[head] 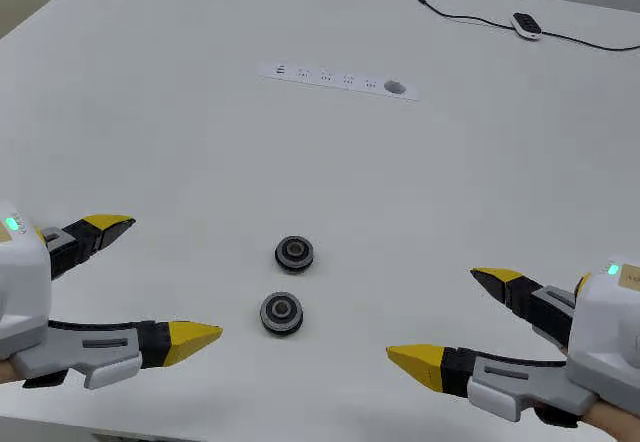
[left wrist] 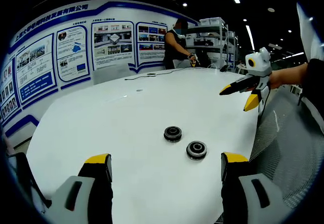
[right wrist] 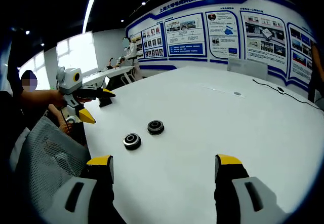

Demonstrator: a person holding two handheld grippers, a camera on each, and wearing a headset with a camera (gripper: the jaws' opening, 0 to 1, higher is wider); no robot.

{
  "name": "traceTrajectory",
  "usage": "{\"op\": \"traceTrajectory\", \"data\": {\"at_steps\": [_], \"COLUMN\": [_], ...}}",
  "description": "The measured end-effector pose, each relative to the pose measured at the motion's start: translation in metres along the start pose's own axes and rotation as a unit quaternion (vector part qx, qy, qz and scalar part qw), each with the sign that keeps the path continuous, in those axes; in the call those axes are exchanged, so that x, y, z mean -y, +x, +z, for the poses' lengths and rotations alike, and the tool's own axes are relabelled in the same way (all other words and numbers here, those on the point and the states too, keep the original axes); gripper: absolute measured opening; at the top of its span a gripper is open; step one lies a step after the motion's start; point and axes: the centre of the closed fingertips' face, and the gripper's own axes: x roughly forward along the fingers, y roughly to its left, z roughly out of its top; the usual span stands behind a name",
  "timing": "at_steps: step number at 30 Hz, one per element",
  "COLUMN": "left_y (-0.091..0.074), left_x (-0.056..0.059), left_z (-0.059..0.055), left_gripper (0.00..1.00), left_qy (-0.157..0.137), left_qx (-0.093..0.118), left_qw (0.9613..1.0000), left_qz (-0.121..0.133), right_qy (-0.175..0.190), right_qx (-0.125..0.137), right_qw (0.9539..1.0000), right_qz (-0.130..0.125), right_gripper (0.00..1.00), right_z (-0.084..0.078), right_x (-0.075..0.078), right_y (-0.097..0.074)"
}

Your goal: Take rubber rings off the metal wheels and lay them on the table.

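With left gripper (head: 175, 277) and right gripper (head: 432, 313) jaws wide and empty, you may skid an unbraced black rubber-ringed metal wheel (head: 281, 313) away.

White left hand-held gripper (head: 175, 277), right hand-held gripper (head: 430, 313): yellow-tipped black jaws

Count on surface (head: 180, 152): 2x metal wheels mid-frame, upper wheel (head: 294, 253) and lower wheel (head: 281, 313). 2x rubber rings (head: 279, 254), 1 per wheel. 2x tongs: left tongs (head: 175, 278) lower left, right tongs (head: 430, 313) lower right. 1x pwr strip (head: 338, 80) top ctr. 1x cable (head: 470, 19) upper right.
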Motion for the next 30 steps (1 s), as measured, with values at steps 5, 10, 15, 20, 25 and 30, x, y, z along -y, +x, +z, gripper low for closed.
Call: {"op": "traceTrajectory", "data": {"at_steps": [5, 10, 15, 20, 25, 30], "left_y": [0.001, 0.002, 0.006, 0.014, 0.023, 0.035], "left_x": [-0.002, -0.001, 0.007, 0.014, 0.016, 0.020], "left_z": [0.003, 0.003, 0.000, 0.001, 0.001, 0.003], "left_gripper": [0.91, 0.90, 0.88, 0.86, 0.83, 0.77], "left_qy": [0.004, 0.007, 0.011, 0.019, 0.027, 0.042], "left_qx": [0.001, -0.001, -0.010, -0.015, -0.021, -0.022], "left_qw": [1.0000, 1.0000, 0.9998, 0.9992, 0.9986, 0.9977], "left_qz": [0.001, -0.001, -0.016, -0.033, -0.040, -0.048], "right_qy": [0.013, 0.023, 0.028, 0.058, 0.068, 0.083], "right_qx": [0.002, 0.007, 0.005, 0.000, -0.012, -0.011], "right_qw": [0.9999, 0.9997, 0.9995, 0.9982, 0.9976, 0.9965], "right_qz": [-0.007, -0.011, -0.012, -0.011, -0.008, 0.004], "right_gripper": [0.82, 0.81, 0.78, 0.77, 0.75, 0.71], "right_z": [-0.002, 0.000, -0.001, -0.005, -0.012, -0.011], "right_x": [0.004, 0.006, 0.005, 0.004, 0.004, 0.001], "right_y": [-0.002, -0.002, -0.002, -0.002, 0.000, 0.004]}}
